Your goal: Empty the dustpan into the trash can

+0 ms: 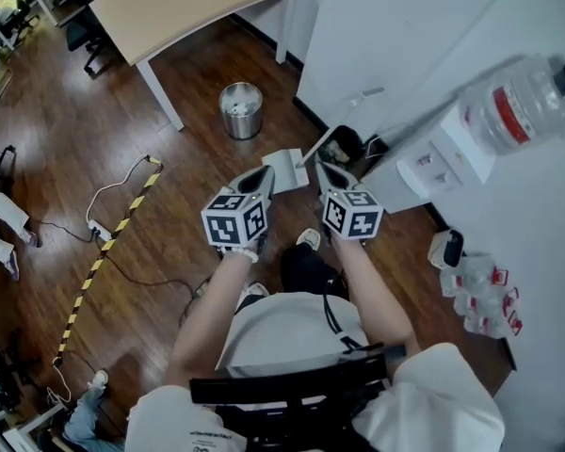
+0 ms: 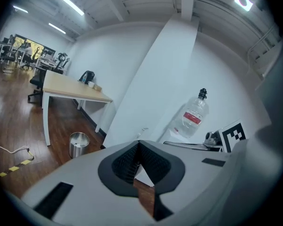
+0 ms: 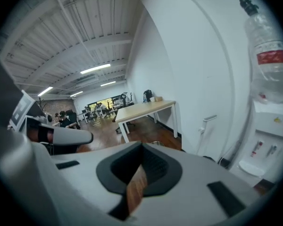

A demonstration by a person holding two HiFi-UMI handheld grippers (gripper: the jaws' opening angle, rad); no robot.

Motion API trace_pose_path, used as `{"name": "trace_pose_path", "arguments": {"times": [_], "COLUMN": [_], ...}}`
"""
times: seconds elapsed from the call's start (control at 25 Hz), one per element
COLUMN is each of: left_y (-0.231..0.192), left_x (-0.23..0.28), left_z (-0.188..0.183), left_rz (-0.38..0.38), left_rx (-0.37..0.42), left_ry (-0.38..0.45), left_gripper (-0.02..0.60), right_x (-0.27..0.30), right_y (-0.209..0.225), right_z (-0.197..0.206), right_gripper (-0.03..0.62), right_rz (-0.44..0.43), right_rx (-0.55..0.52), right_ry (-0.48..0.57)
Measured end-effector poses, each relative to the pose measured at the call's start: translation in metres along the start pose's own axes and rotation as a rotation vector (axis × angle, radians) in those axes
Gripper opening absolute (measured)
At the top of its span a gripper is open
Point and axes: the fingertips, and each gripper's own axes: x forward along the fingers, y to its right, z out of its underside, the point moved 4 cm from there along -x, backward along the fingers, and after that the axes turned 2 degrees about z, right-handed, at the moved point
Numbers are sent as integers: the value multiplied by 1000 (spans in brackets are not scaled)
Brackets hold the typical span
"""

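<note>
Both tools are clenched on nothing: the left tool (image 1: 254, 179) and the right tool (image 1: 331, 175) hang side by side at frame centre, jaws pressed together, noses aimed at the wall corner; that pointing looks to me like attention on the pale grey long-handled dustpan (image 1: 284, 169), which sits on the dark wooden floor (image 1: 169, 252) just beyond their tips, its handle slanting up-right; what lies in it I cannot make out; the shiny steel cylindrical trash can (image 1: 241, 109) stands well apart, above centre, beside a leg of the light wooden counter (image 1: 188, 3); so the pan may be parked awaiting tipping, or set back afterwards.
</note>
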Motion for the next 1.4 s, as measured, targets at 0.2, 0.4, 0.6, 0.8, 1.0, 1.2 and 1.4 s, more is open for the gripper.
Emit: {"name": "trace_pose_path", "arguments": {"times": [0.2, 0.4, 0.6, 0.8, 1.0, 1.2, 1.4], "left_y": [33, 43, 68, 95, 111, 119, 121], "left_x": [-33, -49, -44, -32, -30, -29, -31], "left_z": [19, 32, 47, 65, 72, 72, 71], "left_rz": [12, -38, -61, -67, -63, -65, -52], "left_rx": [5, -30, -60, -66, -78, -70, -86], "left_ry": [42, 70, 67, 50, 50, 59, 64], "left_gripper": [-11, -11, -11, -11, -11, -11, -11], "right_x": [-42, -74, -104, -119, -130, -135, -135], "right_y": [-17, -29, -5, 16, 15, 18, 9], "right_z": [5, 19, 30, 41, 45, 46, 46], "right_gripper": [0, 2, 0, 2, 2, 2, 2], "right_rz": [-27, -80, -84, -95, -125, -147, -169], "right_rx": [6, -39, -11, 3, -10, -2, -3], "right_ry": [29, -15, -34, -54, -58, -56, -55]}}
